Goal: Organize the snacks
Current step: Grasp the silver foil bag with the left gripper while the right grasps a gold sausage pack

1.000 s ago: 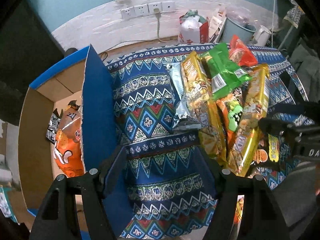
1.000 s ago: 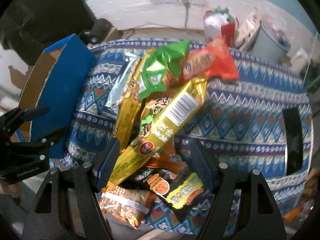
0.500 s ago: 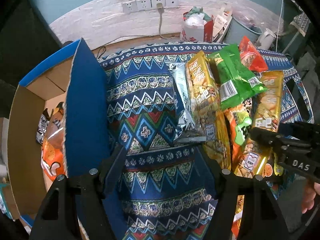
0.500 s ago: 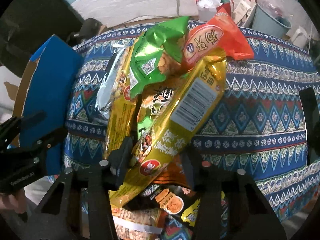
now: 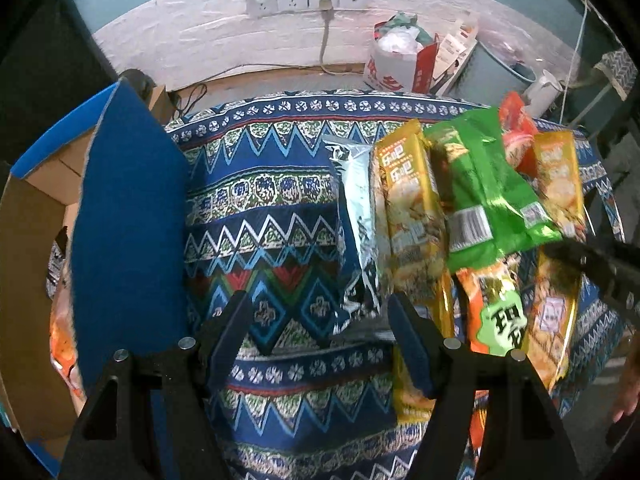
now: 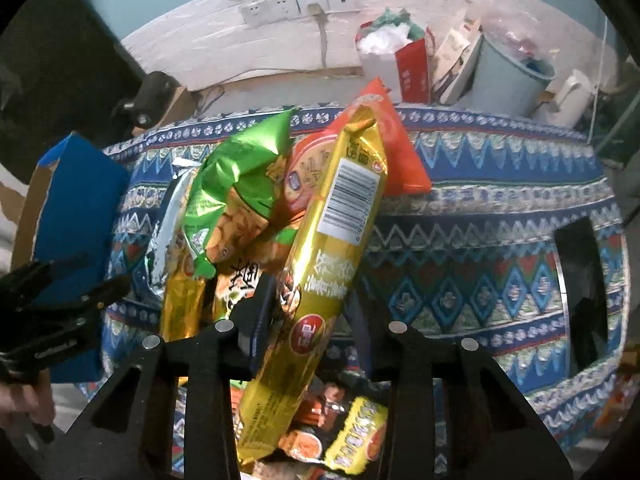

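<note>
Our right gripper has just clamped on the gold pack, lifting its near end off the pile on the cloth: one snack in hand. Left gripper hangs open, empty. Green bag overlaps it; the box stands left.

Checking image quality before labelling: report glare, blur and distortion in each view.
Left wrist view: strong fisheye bending, dark corners, green packet slightly smeared, silver packet catching glare. Right wrist view: same bending, bright glare on the gold packet, left gripper blurred at the edge.
</note>
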`<state>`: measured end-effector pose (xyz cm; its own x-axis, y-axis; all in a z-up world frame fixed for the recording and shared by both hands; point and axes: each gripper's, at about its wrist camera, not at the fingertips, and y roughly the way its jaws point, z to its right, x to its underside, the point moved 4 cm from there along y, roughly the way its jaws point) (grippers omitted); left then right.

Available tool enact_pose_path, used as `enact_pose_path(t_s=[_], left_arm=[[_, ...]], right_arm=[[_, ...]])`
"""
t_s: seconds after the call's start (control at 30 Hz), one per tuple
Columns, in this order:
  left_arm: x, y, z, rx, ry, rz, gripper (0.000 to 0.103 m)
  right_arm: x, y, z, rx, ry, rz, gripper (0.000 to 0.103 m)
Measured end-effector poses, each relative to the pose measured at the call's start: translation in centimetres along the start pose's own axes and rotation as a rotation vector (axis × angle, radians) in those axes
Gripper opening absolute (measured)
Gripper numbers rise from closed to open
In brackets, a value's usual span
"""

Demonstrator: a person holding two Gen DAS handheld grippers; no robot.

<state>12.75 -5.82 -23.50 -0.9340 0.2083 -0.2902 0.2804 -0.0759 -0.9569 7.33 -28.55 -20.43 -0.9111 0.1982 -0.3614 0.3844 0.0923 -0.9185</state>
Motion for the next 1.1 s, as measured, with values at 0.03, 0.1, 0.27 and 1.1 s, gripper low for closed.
enact_pose_path(t_s=[0.03,0.1,0.27,1.1], left_arm=[[-0.2,0.4,0.0,0.003,-0.005,-0.005,0.072],[-0.5,0.9,0.2,0.011,-0.014,-0.011,0.072],[-1.4,1.9,0.4,0.020,-0.016,-0.014,0.072],[-2.6,2.9,2.5,0.035,0.053,0.027,0.027]], right_arm=[[0.0,0.3,0.0,-0.011,0.010,-0.002,0.041],[0.3,1.1,-0.5,-0.033,0.010,-0.021,0.042],[1.7,2.3,-1.3,-0.089,0.032,-0.076,0.048],[1.2,-1.5,0.2,-0.079,-0.037,0.073,0.031]])
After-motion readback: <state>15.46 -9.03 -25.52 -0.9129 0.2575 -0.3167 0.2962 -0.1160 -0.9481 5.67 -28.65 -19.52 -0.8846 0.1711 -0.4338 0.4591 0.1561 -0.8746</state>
